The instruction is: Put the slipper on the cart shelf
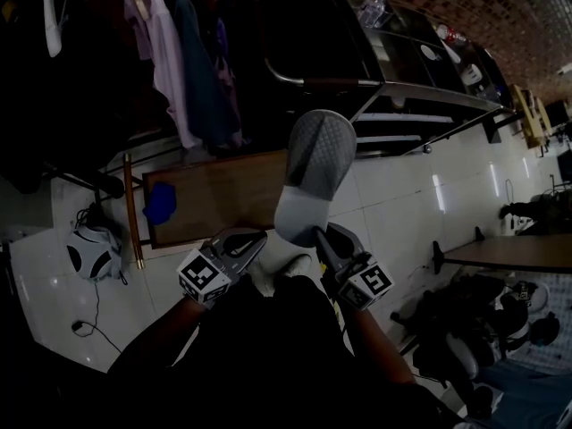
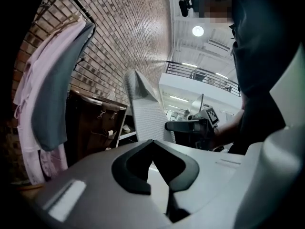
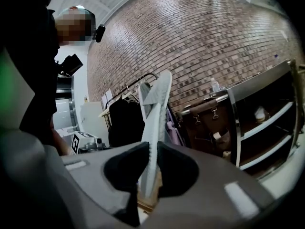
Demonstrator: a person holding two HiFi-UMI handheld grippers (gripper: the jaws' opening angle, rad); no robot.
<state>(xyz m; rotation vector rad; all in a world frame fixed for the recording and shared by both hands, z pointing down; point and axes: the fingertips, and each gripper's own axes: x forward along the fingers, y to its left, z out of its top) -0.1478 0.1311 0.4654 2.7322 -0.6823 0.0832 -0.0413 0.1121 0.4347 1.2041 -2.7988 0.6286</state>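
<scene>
White floor tiles (image 1: 402,195) and a brick wall (image 3: 200,42) frame a dim room. The slipper (image 1: 313,172) is held up in the air between the two grippers, its grey ridged sole facing the head camera and its toe pointing away from the person. It is not on any shelf.

The right gripper (image 1: 322,239) has its fingers pinching the slipper's near end, and the right gripper view shows the pale edge of the slipper (image 3: 155,123) clamped between the dark pads (image 3: 128,168). The left gripper (image 1: 259,239) meets the same end from the other side. In its own view the fingers are drawn almost together on a thin pale strip of the slipper (image 2: 145,116).

Below the slipper in the head view lies a brown board (image 1: 214,195) with a blue object (image 1: 161,202) on it. The cart (image 1: 402,105) stands beyond it, well apart, its shelves (image 3: 267,123) visible on the right. Garments (image 1: 165,52) hang on a rail to the left.
</scene>
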